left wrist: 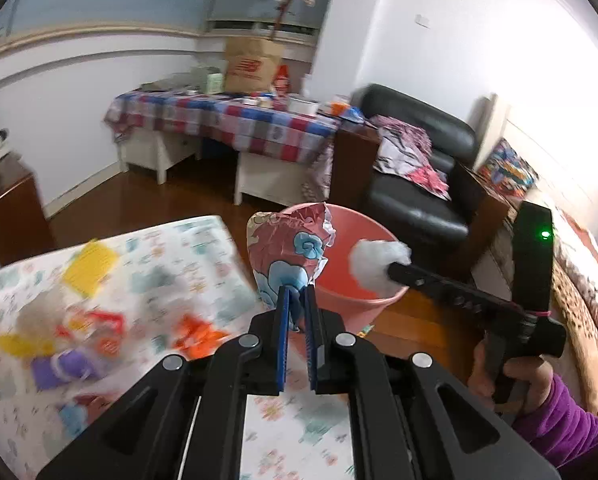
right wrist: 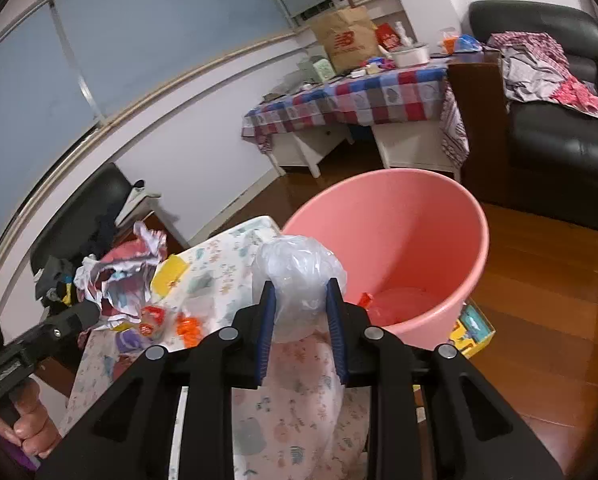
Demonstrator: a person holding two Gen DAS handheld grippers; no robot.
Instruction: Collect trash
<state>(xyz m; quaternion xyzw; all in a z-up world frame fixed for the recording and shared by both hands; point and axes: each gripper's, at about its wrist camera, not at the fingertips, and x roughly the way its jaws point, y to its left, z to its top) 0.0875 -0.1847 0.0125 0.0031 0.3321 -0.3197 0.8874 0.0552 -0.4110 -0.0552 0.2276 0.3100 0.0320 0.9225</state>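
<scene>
My left gripper (left wrist: 295, 300) is shut on a crumpled red and blue foil wrapper (left wrist: 289, 246), held up beside the near rim of the pink bucket (left wrist: 373, 240). My right gripper (right wrist: 301, 294) is shut on a crumpled clear plastic bag (right wrist: 299, 276), held at the bucket's (right wrist: 399, 220) left rim; it shows in the left wrist view (left wrist: 379, 266) over the bucket's mouth. A red scrap (right wrist: 365, 300) lies in the bucket. More trash lies on the floral table (left wrist: 171, 248): orange pieces (left wrist: 197, 336), a yellow wrapper (left wrist: 91, 266), a purple packet (left wrist: 61, 368).
A checkered table (left wrist: 235, 120) with a paper bag (left wrist: 253, 64) stands at the back. A black armchair (left wrist: 415, 168) with clothes is right of it. A colourful box (right wrist: 473, 328) lies on the wood floor beside the bucket.
</scene>
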